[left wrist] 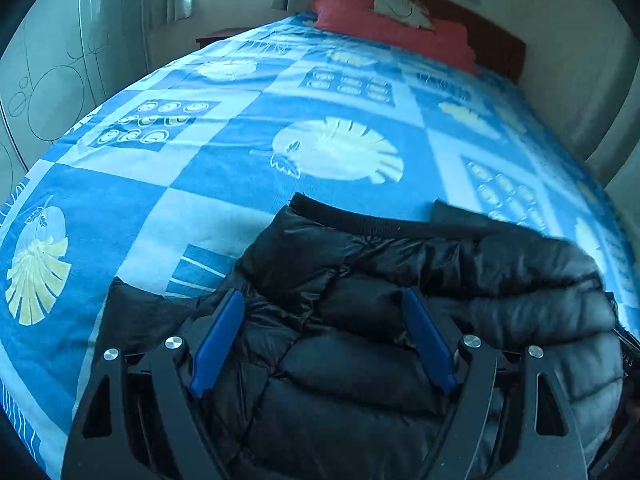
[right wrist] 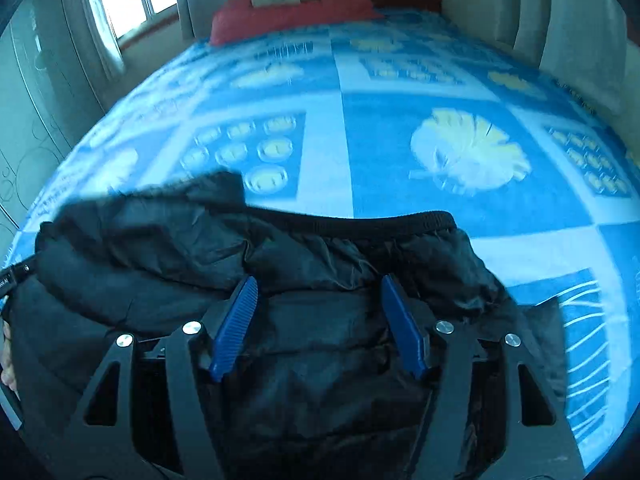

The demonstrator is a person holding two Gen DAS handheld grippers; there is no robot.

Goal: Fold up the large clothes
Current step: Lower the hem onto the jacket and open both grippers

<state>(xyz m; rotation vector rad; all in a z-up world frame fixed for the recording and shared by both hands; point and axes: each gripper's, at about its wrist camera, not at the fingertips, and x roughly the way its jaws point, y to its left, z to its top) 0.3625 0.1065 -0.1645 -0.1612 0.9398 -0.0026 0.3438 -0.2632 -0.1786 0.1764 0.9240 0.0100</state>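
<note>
Blue pads of the left gripper [left wrist: 323, 300] stand wide apart at lower centre, gripping nothing, the black puffer jacket [left wrist: 400, 312] bunched beneath. The right gripper [right wrist: 318, 286] likewise gapes empty over the jacket [right wrist: 192, 248]. Beyond spreads the blue patterned bedspread [left wrist: 224, 168], then a red pillow [left wrist: 400, 28] at upper frame.

Item: my two hand-held claws, both parted and gripping nothing.

My left black two-finger gripper with blue ribbed pads [left wrist: 324, 300] tilts steeply downward, jaws spread wide, blue pads [left wrist: 218, 336] bare, nothing pinched. My right black two-finger gripper with blue pads [right wrist: 318, 286] tilts down likewise, jaws apart but narrower, pads [right wrist: 234, 326] pressing nothing. At the right view's left edge, fingertips of my other hand [right wrist: 6, 354] show, blurred.
</note>
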